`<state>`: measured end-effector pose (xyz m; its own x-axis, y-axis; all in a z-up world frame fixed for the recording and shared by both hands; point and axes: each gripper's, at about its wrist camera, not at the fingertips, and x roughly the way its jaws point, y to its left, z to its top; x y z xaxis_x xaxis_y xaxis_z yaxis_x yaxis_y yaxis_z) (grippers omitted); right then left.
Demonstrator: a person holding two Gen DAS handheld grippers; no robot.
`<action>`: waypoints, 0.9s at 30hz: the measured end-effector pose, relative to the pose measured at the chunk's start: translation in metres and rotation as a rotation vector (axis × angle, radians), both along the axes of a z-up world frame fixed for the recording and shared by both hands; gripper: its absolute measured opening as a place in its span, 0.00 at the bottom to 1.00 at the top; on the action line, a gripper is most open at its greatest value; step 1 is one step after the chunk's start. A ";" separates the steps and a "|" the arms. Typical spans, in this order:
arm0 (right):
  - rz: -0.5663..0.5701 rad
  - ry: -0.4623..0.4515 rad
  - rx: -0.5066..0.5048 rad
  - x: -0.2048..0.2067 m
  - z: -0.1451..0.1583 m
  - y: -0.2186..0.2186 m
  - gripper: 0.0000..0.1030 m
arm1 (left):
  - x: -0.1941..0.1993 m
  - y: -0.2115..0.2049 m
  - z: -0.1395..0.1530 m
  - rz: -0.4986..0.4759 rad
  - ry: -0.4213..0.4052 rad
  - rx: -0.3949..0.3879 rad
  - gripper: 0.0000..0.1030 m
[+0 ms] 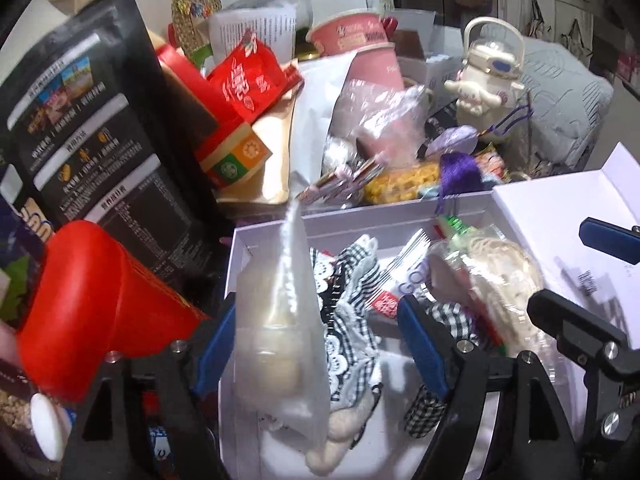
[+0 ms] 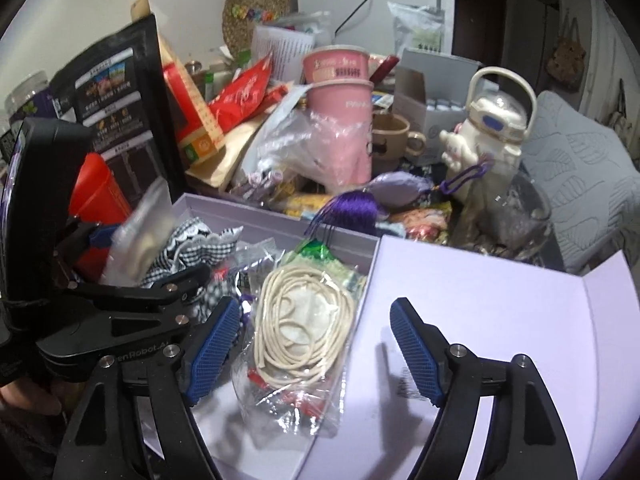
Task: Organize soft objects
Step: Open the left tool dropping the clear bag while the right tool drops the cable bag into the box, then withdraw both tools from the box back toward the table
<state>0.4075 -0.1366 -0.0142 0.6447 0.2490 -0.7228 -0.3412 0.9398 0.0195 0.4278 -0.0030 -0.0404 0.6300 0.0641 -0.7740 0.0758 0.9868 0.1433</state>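
Cluttered table (image 2: 208, 184), probably roomier box (image 2: 280, 232).

Two pink cups (image 2: 340, 92), one brown mug (image 2: 394, 140), one white box (image 2: 280, 228).

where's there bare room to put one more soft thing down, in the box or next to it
Freest: the open lid, bare to the right of the clear bag of cream cord. A smaller bare strip of box floor lies in front of that bag. The rest of the box is filled by the checked cloth and frosted pouch. Behind the box, pink cups, packets and a white bottle crowd everything.
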 end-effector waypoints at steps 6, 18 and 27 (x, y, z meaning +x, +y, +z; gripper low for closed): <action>-0.016 -0.019 0.010 -0.008 0.012 -0.007 0.76 | -0.011 -0.004 0.015 -0.012 -0.037 -0.017 0.76; -0.019 -0.086 0.015 -0.037 0.048 -0.014 0.76 | -0.043 -0.006 0.057 -0.034 -0.115 -0.074 0.76; -0.026 -0.170 0.030 -0.069 0.088 -0.020 0.76 | -0.077 -0.007 0.100 -0.054 -0.203 -0.094 0.76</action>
<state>0.3383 -0.1566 0.0738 0.7634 0.2506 -0.5954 -0.3179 0.9481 -0.0086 0.3508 -0.0104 0.0600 0.7738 -0.0405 -0.6321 0.1082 0.9917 0.0689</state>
